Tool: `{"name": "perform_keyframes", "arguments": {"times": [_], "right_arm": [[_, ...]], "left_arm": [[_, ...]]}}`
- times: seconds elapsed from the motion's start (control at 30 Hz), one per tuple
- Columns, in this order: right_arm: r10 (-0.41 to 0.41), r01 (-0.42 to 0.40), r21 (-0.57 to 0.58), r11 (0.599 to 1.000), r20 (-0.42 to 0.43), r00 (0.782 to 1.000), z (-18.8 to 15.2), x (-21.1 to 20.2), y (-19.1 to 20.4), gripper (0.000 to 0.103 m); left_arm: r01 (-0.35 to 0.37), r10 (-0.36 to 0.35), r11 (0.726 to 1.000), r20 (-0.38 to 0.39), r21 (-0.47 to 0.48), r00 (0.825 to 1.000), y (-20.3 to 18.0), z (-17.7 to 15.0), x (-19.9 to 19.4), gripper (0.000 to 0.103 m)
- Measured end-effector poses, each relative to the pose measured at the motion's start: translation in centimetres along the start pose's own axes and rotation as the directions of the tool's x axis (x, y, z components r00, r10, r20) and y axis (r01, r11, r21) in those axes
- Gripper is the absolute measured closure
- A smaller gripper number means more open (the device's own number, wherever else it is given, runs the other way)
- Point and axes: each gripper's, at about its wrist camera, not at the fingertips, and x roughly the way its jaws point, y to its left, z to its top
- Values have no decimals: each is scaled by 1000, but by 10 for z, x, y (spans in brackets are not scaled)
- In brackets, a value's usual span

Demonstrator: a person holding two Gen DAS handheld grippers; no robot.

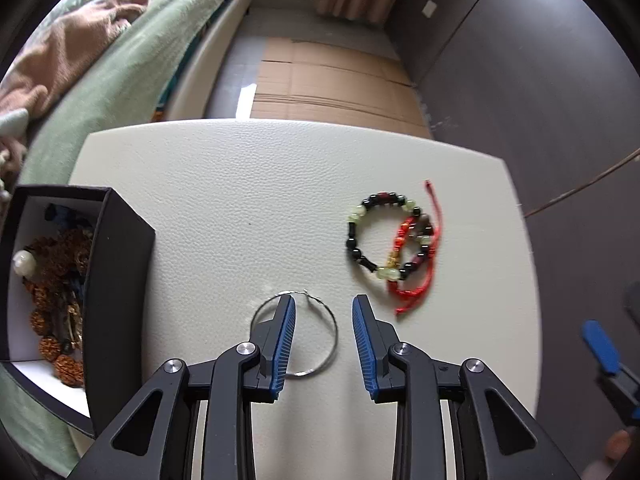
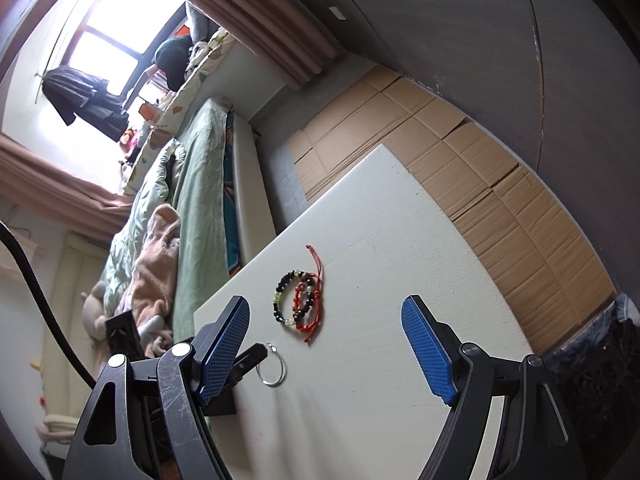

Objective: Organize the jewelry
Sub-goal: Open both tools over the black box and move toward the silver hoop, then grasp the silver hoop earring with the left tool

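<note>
We see the left gripper [image 1: 324,312] w/ jaws apart, low over the table [image 1: 240,200], its left finger [image 1: 282,340] across the silver hoop [image 1: 334,332] near the front edge. The bead bracelet [image 1: 362,236] and red cord [image 1: 434,216] overlap toward the right edge. The black box [image 1: 116,280] at the left edge holds brown beads [image 1: 60,260]. The right gripper [image 2: 326,330] is also wide open, holding nothing.

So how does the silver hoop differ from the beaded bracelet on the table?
The silver hoop is a thin, plain wire ring; the beaded bracelet is thick, strung with black, pale green and dark red beads. The hoop lies alone under the open left tool; the bracelet is tangled with a red cord bracelet. Both lie flat on the white table, outside the black box.
</note>
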Motion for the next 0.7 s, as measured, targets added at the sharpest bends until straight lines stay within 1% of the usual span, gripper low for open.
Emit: {"name": "perform_keyframes", "arguments": {"times": [0.07,0.1,0.17,0.27,0.33,0.37,0.43,0.47,0.57,0.7], "right_arm": [[4,-4,19,1000,3,1000,1,-3,-5,24],[7,-7,28,1000,4,1000,2,-3,-8,24],[14,-15,44,999,4,1000,4,-5,-12,24],[22,-22,66,998,2,1000,4,-6,-16,24],[29,-29,72,997,-3,1000,5,-6,-18,24],[33,-32,73,997,-7,999,5,-5,-18,24],[40,-38,76,996,-15,999,5,-5,-19,24],[43,-41,79,996,-18,999,5,-4,-20,24],[50,-47,81,996,-25,998,5,-3,-19,24],[46,-43,73,996,-38,998,4,-1,-19,24]], "left_arm": [[-42,42,999,-2,8,999,-5,-1,6,74],[-65,65,998,-1,18,998,-8,-1,8,77],[-105,105,994,-1,32,994,-13,-3,11,78],[-167,167,985,8,51,986,-21,-5,13,81],[-192,191,979,14,73,981,-26,-5,14,86],[-196,195,977,17,89,981,-28,-5,15,87],[-193,193,974,15,118,981,-32,-7,16,99],[-192,192,973,10,131,981,-34,-7,17,101],[-190,191,968,11,162,982,-35,-8,17,101],[-144,142,978,18,149,990,-27,-6,11,101]]}}
